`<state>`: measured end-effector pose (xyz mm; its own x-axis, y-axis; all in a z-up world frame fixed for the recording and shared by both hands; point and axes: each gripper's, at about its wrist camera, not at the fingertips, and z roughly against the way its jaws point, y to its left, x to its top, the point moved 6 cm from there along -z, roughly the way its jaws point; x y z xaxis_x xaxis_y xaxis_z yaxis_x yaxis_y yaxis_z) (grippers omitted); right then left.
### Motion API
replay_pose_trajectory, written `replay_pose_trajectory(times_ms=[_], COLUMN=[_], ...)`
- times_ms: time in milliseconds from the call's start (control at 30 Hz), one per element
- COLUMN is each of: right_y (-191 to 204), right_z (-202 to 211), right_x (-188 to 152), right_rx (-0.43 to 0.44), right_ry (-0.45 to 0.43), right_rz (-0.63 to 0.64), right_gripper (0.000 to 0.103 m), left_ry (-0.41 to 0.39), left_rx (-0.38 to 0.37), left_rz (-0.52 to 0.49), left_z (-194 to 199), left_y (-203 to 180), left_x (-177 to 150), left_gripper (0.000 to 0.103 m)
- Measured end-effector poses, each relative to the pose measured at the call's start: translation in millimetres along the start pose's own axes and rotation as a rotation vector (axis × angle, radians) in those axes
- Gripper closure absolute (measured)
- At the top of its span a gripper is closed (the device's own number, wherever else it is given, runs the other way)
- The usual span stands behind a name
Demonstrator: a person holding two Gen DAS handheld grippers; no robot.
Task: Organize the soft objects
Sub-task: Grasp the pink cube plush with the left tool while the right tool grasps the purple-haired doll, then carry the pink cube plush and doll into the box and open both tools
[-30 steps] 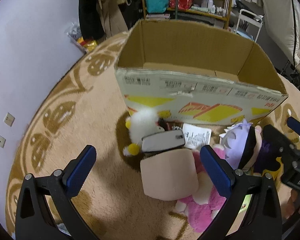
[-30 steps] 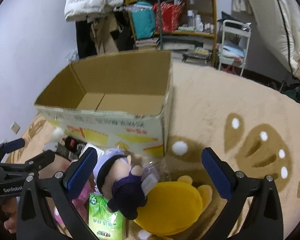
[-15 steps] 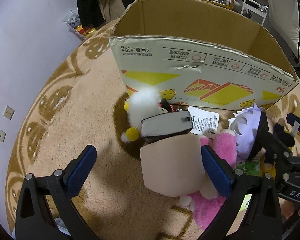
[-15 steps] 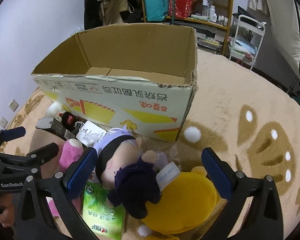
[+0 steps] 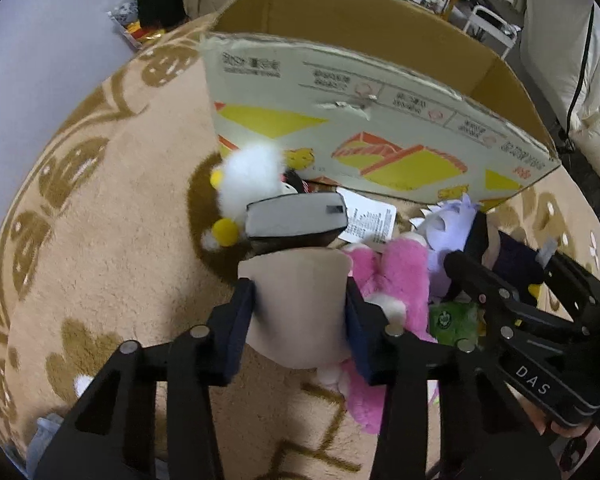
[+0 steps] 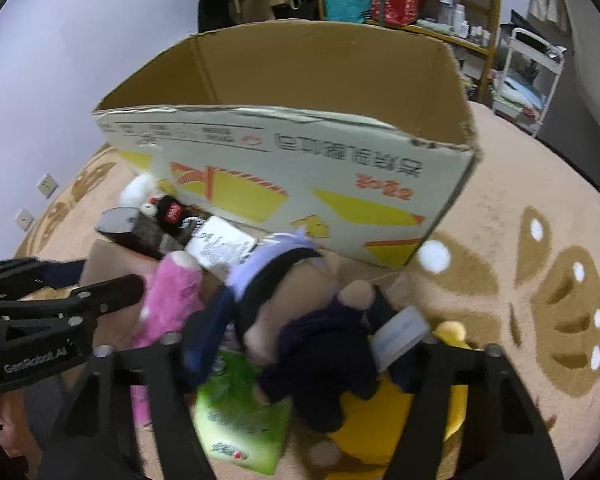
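Left gripper [image 5: 300,320]: closed on the beige cushion [image 5: 298,304]; both blue pads are pressed against the cushion's sides, near the bottom centre of the left wrist view.
Right gripper [image 6: 304,332]: clamped around the purple-haired doll [image 6: 300,320]; the doll's dark body is seen between the fingers, though the frame is blurred.
Beige cushion: lying on the rug [image 5: 112,260], just in front of the box, with a grey-and-black block [image 5: 296,220] touching its far edge.
White plush [image 5: 250,178]: fluffy, with yellow tips, set against the near wall of the box, at the left of the pile.
Pink plush [image 5: 392,280]: just right of the cushion, touching it.
Purple-haired doll: at the right of the pile, resting over the yellow plush [image 6: 380,424] and the green packet [image 6: 240,412].
Paper tag [image 5: 368,220]: lying between the box and the pink plush.
Cardboard box [image 5: 380,120]: open-topped, standing on the rug at the far side of the pile; its interior is not visible from here.
Shelf unit [image 6: 420,0]: at the far wall, behind the box.
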<state>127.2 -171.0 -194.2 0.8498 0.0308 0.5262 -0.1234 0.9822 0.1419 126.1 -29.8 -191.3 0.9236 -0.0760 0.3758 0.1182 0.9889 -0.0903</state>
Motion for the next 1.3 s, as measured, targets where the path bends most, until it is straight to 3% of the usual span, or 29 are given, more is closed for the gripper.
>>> replay_pose_trajectory(times_ms=[267,433,667,1000,1300], right_y=[6.1,6.7,4.7,-8.3,-12.4], right_z=[21.0,33.1,62.8,102.1,136.1], right_x=[4.0,6.6,11.8,19.6,26.0], right_rx=[0.009,0.001,-0.022,-0.005,-0.004], right_ry=[-0.076,-0.114,-0.228,-0.369,-0.495], right_rz=[-0.003,0.004,-0.015,-0.097,-0.089], right_gripper=[0.055,0.057,0.057,0.057,0.057], left_ry=[-0.026,-0.032,-0.106,-0.309,-0.485], left_rx=[0.044,0.047,0.047,0.088,0.112], left_rz=[-0.014,0.016,0.023,0.024,-0.008], left_z=[12.4,19.3,47.3,102.3,140.2], left_y=[-0.9,9.9,11.6,19.9,17.9], left_x=[-9.2,-11.1,-11.9,-1.9,13.9], left_gripper=[0.072,0.074,0.074,0.074,0.074])
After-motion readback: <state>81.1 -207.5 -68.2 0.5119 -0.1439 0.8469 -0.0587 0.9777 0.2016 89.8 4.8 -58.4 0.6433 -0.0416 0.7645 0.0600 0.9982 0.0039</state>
